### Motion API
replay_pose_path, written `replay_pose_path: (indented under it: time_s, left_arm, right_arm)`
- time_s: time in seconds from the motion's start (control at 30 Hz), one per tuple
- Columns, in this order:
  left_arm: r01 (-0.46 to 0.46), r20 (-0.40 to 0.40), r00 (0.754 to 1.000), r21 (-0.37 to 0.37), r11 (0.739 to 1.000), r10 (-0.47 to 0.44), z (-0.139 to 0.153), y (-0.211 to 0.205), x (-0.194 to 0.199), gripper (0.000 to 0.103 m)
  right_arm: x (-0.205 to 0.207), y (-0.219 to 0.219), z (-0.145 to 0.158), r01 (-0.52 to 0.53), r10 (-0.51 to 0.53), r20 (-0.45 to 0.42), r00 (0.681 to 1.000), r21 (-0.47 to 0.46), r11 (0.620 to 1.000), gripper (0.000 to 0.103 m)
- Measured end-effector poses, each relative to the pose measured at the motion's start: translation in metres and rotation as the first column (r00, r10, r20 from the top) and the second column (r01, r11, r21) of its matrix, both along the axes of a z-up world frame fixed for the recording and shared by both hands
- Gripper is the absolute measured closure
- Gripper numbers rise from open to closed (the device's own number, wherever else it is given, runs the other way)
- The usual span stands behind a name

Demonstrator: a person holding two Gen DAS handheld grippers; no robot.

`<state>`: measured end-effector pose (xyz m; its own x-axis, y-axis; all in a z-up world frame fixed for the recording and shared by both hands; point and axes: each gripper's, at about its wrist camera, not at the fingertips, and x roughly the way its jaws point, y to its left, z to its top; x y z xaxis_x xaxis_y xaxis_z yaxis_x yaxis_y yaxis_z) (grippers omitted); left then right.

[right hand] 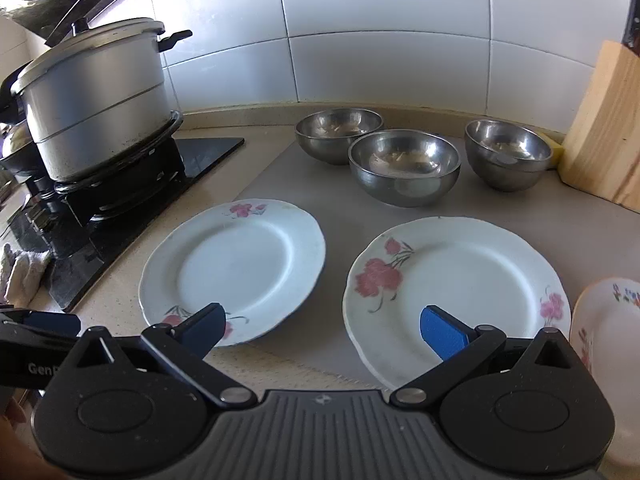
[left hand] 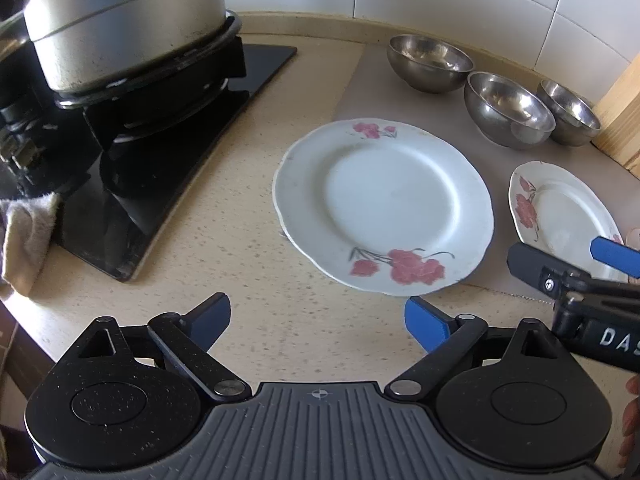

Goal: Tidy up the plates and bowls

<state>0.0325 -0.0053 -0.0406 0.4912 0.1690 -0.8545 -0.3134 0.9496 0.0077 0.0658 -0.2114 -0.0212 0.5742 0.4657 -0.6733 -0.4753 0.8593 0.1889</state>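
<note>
Two wide-jawed grippers hover over a kitchen counter set with flowered plates and steel bowls.

The left gripper (left hand: 318, 318) and the right gripper (right hand: 320, 330) both hold nothing, blue fingers spread wide. Two round white plates with pink flowers lie flat on the grey mat (right hand: 332, 216), the left plate (right hand: 234, 270) partly over the mat's edge, the right plate (right hand: 456, 292) just beside it. Behind them stand three round stainless-steel bowls (right hand: 404, 166) near the white tiled wall (right hand: 380, 32).
</note>
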Motion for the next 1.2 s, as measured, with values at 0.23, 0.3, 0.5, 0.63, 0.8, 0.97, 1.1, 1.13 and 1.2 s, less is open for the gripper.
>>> replay_pose_path:
  time_s: [0.23,0.3,0.5,0.63,0.8,0.97,1.1,1.13,1.2]
  left_arm:
    - [-0.05,0.032,0.998,0.031,0.998,0.049,0.004,-0.008,0.008,0.009]
    - [-0.071,0.044,0.997,0.037,0.997,0.07,0.005,-0.004,0.01,0.006]
    - [-0.088,0.026,0.996,-0.002,0.996,0.088,0.001,0.017,0.019,0.005]
    - [-0.062,0.04,0.997,0.025,0.998,0.061,0.001,0.024,0.027,0.005]
    - [-0.036,0.027,0.999,0.019,0.999,0.035,0.0,0.038,0.039,0.005]
    - [-0.049,-0.016,0.999,-0.039,0.998,0.048,-0.008,0.054,0.05,0.005]
    - [-0.062,-0.023,0.998,-0.05,0.997,0.061,-0.013,0.062,0.057,0.005]
    - [-0.06,-0.024,0.998,-0.042,0.997,0.059,-0.014,0.062,0.058,0.006]
    - [-0.056,-0.03,0.998,-0.039,0.998,0.054,-0.016,0.061,0.061,0.008]
  right_arm:
    - [0.02,-0.023,0.005,-0.06,0.06,0.013,0.998,0.036,0.998,0.022]
    - [0.028,-0.025,0.008,-0.077,0.076,0.025,0.997,0.04,0.996,0.022]
    - [0.053,0.0,0.015,-0.177,0.175,0.053,0.983,0.041,0.983,0.022]
    - [0.07,0.025,0.018,-0.213,0.212,0.094,0.973,0.007,0.977,0.022]
    - [0.085,0.053,0.012,-0.204,0.212,0.083,0.974,-0.096,0.974,0.022]
    - [0.093,0.074,0.001,-0.22,0.228,0.047,0.973,-0.132,0.967,0.022]
    - [0.099,0.088,-0.008,-0.239,0.243,0.013,0.97,-0.15,0.96,0.022]
    - [0.101,0.09,-0.01,-0.244,0.248,0.007,0.969,-0.152,0.958,0.022]
    - [0.105,0.094,-0.014,-0.252,0.253,-0.014,0.967,-0.151,0.956,0.022]
